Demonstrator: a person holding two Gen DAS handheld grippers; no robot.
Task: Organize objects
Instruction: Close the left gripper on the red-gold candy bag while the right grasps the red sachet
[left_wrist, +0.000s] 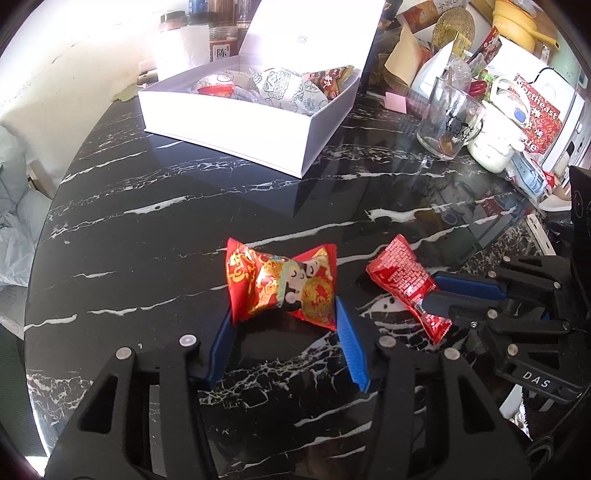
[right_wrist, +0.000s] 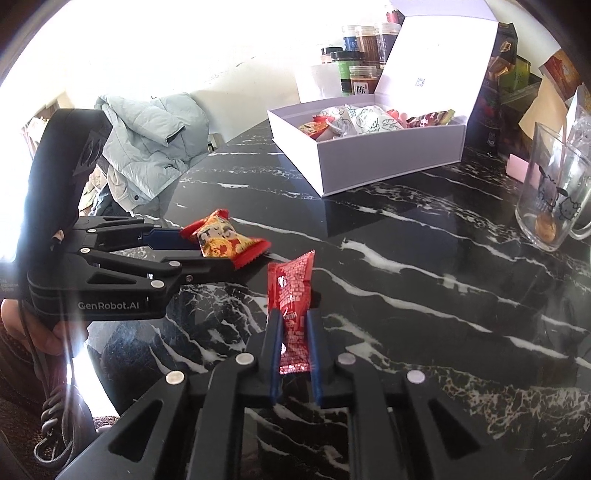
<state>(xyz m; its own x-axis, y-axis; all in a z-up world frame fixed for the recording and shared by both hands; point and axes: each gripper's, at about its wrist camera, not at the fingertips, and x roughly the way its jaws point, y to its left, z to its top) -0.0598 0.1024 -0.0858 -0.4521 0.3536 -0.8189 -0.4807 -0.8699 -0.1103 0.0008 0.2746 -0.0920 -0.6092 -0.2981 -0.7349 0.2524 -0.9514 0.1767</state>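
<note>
1. Black marble surface with white veins fills both views; clutter of jars, a glass mug and cartons crowds the upper right
2. White box, lid propped open at the upper middle of the left wrist view, already holds several wrapped snacks, so it looks like the place where loose packets belong
3. Left claw is clenched on the patterned red snack packet at lower centre; its blue pads press the packet's sides and the wrapper bulges between them
4. Right claw grips the plain red packet by its lower end, low in the right wrist view, leaving the rest standing free above the pads
5. Both packets sit low over the surface, well apart from the box; taking one in each claw probably lets both go over together
</note>
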